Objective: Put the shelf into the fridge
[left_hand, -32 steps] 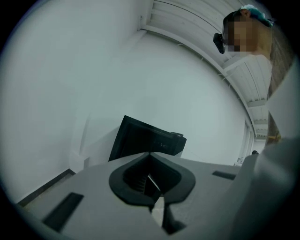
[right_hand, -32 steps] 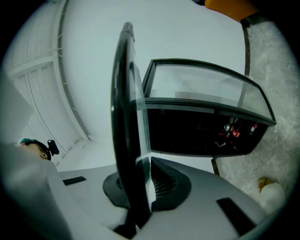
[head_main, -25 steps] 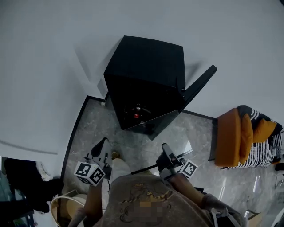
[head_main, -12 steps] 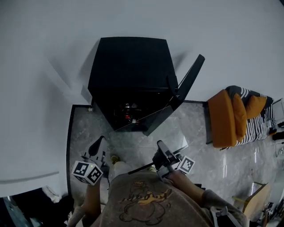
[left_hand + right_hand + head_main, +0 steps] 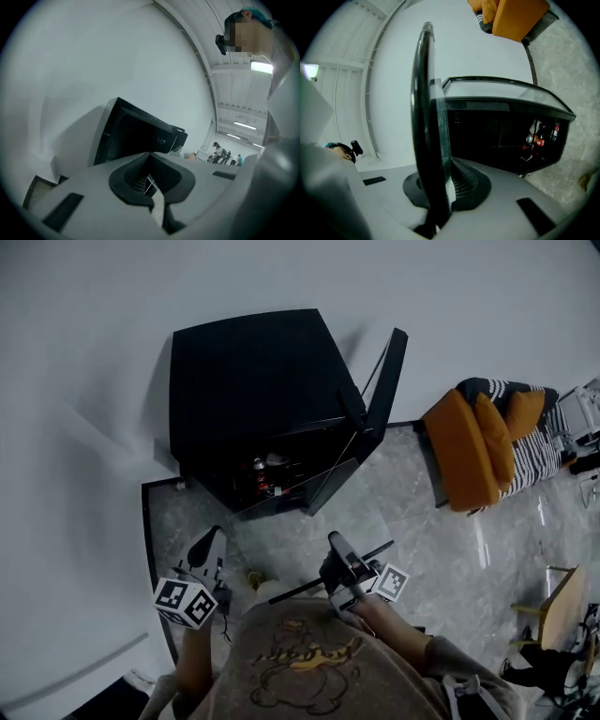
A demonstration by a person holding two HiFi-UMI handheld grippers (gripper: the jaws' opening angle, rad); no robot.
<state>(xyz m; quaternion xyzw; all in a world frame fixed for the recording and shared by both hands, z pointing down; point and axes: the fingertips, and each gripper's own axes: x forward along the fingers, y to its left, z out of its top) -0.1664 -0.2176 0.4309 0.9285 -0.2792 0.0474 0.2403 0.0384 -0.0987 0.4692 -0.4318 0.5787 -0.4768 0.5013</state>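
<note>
Right jaws: the right gripper has its jaws squeezed shut on the dark edge of the shelf. In the right gripper view the shelf stands up thin, seen from its side.
Left jaws: the left gripper has its jaws almost together. A thin pale strip of the glass is pinched between them.
Shelf: it is a clear glass sheet with a black bar on the near side. It hangs in the air between the two grippers. It is in front of the fridge and not inside it.
Cubes: each gripper has a white cube with black squares. The left cube and the right cube are close to the person's body.
Fridge: the fridge is a black box against the white wall. Its far end points at the dark open front.
Door: the door is swung open on the right side.
Inside: some small bottles with red on them stand low down in the fridge.
Floor: the floor is grey stone and shiny.
Chair: an orange chair with a striped cloth on it sits well off to the right.
Person: a brown shirt with a picture on it fills the bottom of the head view.
</note>
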